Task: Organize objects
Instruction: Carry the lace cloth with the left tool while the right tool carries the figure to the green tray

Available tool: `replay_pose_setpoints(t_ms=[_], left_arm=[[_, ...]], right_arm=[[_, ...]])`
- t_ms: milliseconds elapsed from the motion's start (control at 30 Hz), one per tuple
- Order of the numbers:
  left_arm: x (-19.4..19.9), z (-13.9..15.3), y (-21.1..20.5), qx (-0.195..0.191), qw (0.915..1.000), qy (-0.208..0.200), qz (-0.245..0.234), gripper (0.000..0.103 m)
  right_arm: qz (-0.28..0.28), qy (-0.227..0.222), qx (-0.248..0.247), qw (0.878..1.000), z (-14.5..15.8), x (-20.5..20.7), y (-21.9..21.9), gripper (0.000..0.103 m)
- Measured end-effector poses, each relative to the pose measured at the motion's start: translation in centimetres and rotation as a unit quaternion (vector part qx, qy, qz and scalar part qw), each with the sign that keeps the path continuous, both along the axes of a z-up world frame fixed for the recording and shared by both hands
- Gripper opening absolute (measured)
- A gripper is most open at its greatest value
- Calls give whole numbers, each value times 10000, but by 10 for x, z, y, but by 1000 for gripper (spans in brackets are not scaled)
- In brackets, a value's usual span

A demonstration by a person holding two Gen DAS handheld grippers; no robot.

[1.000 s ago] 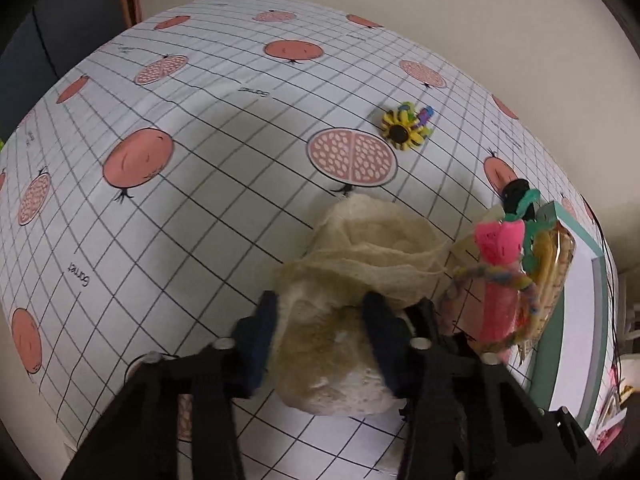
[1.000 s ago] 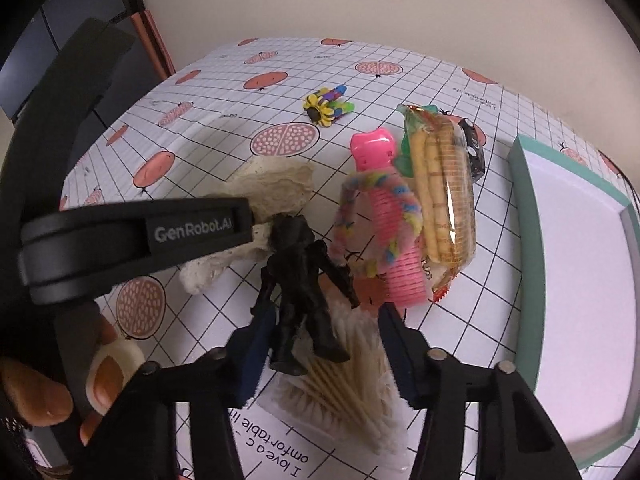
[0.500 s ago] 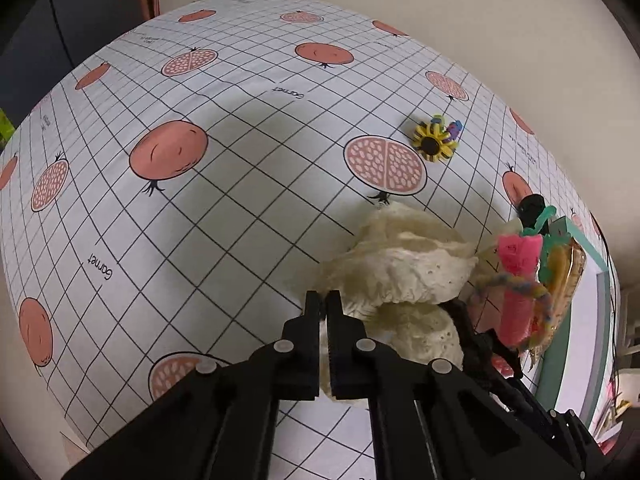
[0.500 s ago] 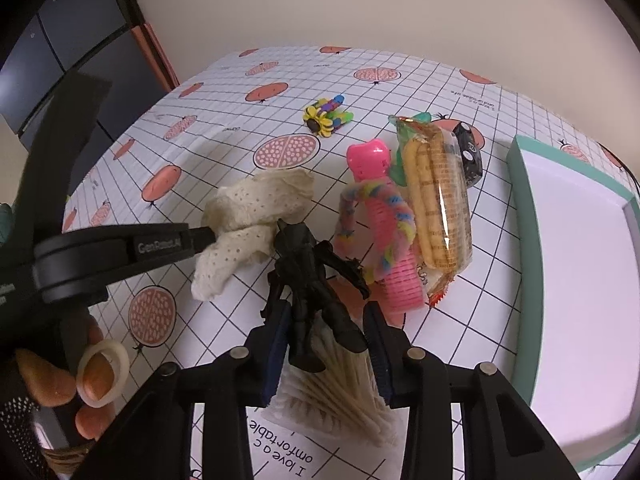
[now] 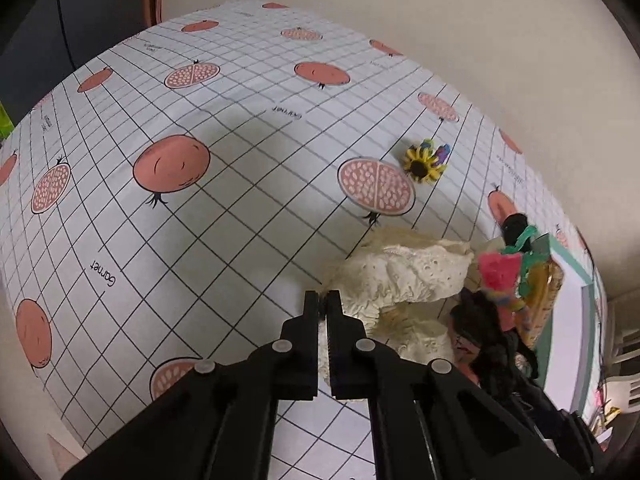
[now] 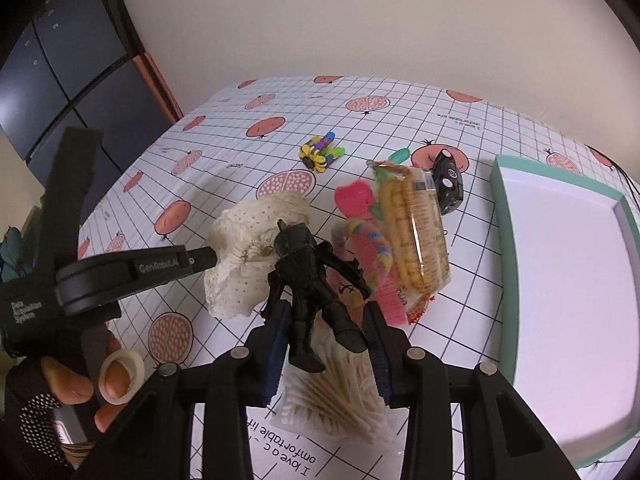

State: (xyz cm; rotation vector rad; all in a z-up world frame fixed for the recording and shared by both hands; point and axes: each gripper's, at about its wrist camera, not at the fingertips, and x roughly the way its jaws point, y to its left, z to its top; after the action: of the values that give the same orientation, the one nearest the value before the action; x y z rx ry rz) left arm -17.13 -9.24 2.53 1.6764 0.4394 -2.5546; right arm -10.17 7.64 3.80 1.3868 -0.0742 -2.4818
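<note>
Left tool pinches the cream lace cloth at its near edge. Right tool, fingers parted, straddles the black action figure standing over cotton swabs on the surface.

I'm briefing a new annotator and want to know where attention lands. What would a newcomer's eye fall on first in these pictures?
Probably the black action figure, standing between the open fingers of the right gripper above a pack of cotton swabs. Next, the left gripper pinching the cream lace cloth beside a bright heap of clutter, with the teal-rimmed tray at right.
</note>
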Motion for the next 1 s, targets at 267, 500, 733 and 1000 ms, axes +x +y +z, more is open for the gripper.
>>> replay_pose_setpoints(t_ms=[267,500,733,1000], left_arm=[[-4,-16,7,-231,9996,-104,-90,50],[-2,-21,24,-679,9968,-151,-385,50],[1,-20,53,-1622,9823,26,-935,37],[7,-19,59,-1398,9830,-42,-1189,3]], right_arm=[[-64,33,-70,9999,4,-1,11,39],[-168,15,-125,9998,4,-2,20,39],[-177,30,-149,9997,6,-2,23,39],[-170,75,-134,9997,9,3,28,39]])
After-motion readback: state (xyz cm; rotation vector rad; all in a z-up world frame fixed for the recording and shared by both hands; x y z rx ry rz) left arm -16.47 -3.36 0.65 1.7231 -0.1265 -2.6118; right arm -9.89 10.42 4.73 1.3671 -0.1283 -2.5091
